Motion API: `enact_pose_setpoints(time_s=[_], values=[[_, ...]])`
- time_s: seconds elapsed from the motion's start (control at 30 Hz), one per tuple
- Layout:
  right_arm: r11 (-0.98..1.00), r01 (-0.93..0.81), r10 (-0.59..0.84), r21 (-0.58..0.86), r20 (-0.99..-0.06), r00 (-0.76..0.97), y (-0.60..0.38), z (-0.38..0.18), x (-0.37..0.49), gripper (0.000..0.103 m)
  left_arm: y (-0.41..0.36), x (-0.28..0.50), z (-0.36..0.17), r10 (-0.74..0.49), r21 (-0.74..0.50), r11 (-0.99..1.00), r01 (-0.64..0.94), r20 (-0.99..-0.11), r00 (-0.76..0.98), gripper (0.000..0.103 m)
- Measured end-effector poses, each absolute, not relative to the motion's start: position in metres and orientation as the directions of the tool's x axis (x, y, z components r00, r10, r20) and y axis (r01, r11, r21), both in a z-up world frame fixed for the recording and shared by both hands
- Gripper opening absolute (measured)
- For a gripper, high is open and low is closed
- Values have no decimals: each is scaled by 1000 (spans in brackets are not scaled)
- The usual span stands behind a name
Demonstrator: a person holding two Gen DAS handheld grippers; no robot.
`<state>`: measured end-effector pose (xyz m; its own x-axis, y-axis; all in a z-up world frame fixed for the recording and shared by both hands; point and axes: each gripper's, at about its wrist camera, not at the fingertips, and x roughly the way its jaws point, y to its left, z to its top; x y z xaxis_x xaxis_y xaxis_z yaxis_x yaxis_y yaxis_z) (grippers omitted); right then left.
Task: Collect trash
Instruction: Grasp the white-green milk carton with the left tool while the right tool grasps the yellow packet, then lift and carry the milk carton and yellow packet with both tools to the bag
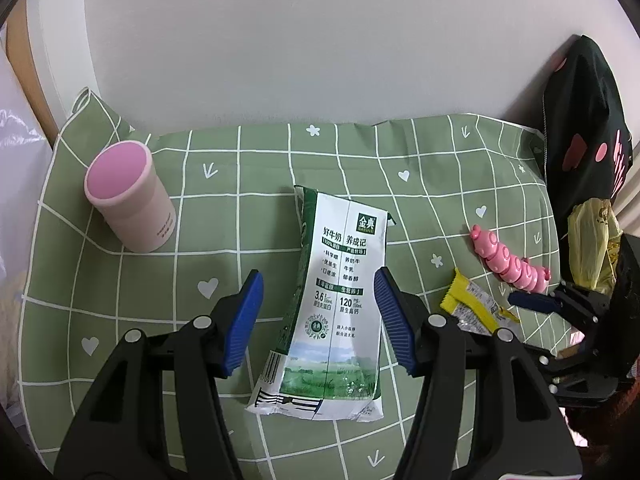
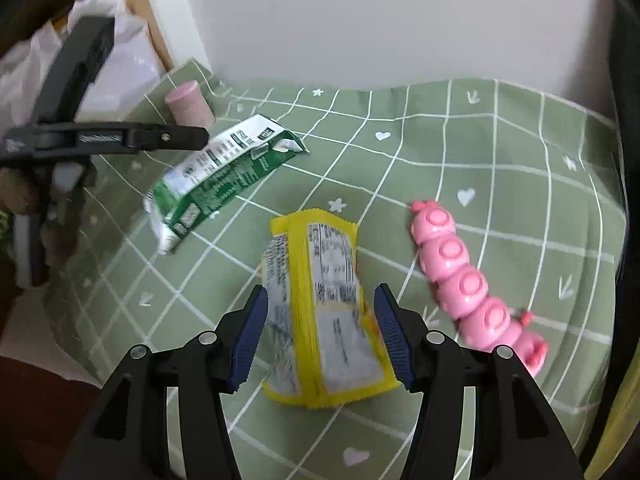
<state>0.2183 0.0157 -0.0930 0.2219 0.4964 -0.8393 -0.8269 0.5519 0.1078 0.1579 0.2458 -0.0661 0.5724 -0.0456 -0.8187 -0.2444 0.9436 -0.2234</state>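
A flattened green and white milk carton lies on the green checked cloth. My left gripper is open, its blue pads on either side of the carton. A yellow snack wrapper lies on the cloth between the open blue pads of my right gripper. The wrapper also shows in the left wrist view, with my right gripper over it. The carton and my left gripper show in the right wrist view.
A pink cup stands at the cloth's back left. A pink caterpillar toy lies right of the wrapper. A black bag with pink dots and a yellow plastic bag are at the right. A white plastic bag is at the left.
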Motion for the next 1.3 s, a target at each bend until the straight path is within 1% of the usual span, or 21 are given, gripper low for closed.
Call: enact_pose_setpoints(time_s=[0.07, 0.1, 0.13, 0.17, 0.23, 0.27, 0.37, 0.57, 0.87, 1.07, 1.2, 1.3], values=[[543, -834, 482, 96, -849, 216, 24, -99, 224, 51, 244, 158, -67, -50, -222, 945, -239, -822, 568, 54], [543, -833, 466, 108, -863, 193, 27, -104, 228, 44, 243, 158, -67, -51, -221, 946, -236, -822, 567, 54], [544, -831, 456, 116, -872, 177, 29, -108, 230, 41, 242, 158, -67, -54, -221, 948, -230, -821, 568, 54], [548, -827, 448, 125, -879, 164, 29, -110, 232, 41, 241, 158, -67, -57, -221, 949, -224, -820, 569, 54], [546, -826, 456, 140, -877, 154, 26, -109, 231, 33, 237, 159, -66, -68, -224, 952, -207, -818, 571, 54], [553, -821, 457, 143, -876, 155, 23, -107, 230, 22, 236, 160, -66, -73, -225, 953, -201, -819, 570, 54], [588, -794, 474, 156, -862, 182, 14, -99, 229, 17, 233, 166, -66, -78, -220, 957, -191, -824, 562, 55], [660, -730, 499, 179, -831, 247, -9, -82, 230, 16, 222, 184, -72, -63, -177, 970, -168, -847, 528, 57], [722, -672, 470, 162, -829, 305, -32, -74, 223, 16, 214, 210, -86, -22, -108, 983, -151, -875, 484, 57], [738, -654, 464, 166, -828, 314, -45, -72, 219, 16, 207, 228, -93, -12, -58, 994, -94, -902, 432, 57], [750, -640, 462, 165, -824, 328, -52, -68, 220, 16, 201, 228, -89, -28, -69, 994, -80, -903, 429, 56], [761, -629, 464, 159, -812, 355, -58, -60, 222, 16, 194, 224, -72, -37, -79, 995, -66, -877, 480, 55]])
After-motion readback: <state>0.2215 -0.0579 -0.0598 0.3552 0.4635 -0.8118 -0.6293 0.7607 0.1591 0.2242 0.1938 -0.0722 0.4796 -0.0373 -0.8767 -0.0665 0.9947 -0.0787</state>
